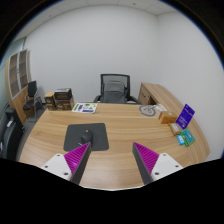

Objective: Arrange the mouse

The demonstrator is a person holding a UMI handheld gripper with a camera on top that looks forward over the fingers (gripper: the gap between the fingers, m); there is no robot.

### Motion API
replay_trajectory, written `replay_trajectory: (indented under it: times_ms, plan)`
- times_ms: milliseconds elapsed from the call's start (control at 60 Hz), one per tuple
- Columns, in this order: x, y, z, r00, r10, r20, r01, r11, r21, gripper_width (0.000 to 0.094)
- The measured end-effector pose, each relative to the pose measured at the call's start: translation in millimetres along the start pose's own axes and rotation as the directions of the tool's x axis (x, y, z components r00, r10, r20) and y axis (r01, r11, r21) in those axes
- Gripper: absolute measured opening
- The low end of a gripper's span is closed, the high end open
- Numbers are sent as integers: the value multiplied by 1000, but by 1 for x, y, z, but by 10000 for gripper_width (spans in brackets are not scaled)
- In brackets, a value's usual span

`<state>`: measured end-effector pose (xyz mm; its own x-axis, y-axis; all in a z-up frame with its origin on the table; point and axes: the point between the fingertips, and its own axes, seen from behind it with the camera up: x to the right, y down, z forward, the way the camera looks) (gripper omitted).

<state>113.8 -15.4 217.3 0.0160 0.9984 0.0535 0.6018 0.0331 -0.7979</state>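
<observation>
- My gripper (112,160) is held level, pointing forward.
- Its two fingers are spread wide apart, with nothing between them.
- I see the magenta pads (78,155) on both inner faces, tips angled slightly inward.

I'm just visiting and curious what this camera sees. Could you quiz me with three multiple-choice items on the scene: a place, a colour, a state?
1. Where is the mouse?
A. on the mouse pad
B. on the chair
C. on the cabinet

2. What colour is the mouse pad?
A. white
B. dark grey
C. yellow

3. How is the gripper?
A. shut on the mouse
B. shut on a box
C. open, holding nothing

Answers: 1 A, it sits on the pad on the desk; 2 B, dark against the pale wood; 3 C, its fingers stand apart.
</observation>
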Motion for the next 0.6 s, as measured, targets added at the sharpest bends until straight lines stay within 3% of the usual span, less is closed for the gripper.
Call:
replay_trajectory:
  times_ms: [300,600]
  plan:
    - [49,47,-113,1000,23,1,-23,1000,7,863]
    - [84,67,-162,1000,20,-18,-19,999,44,863]
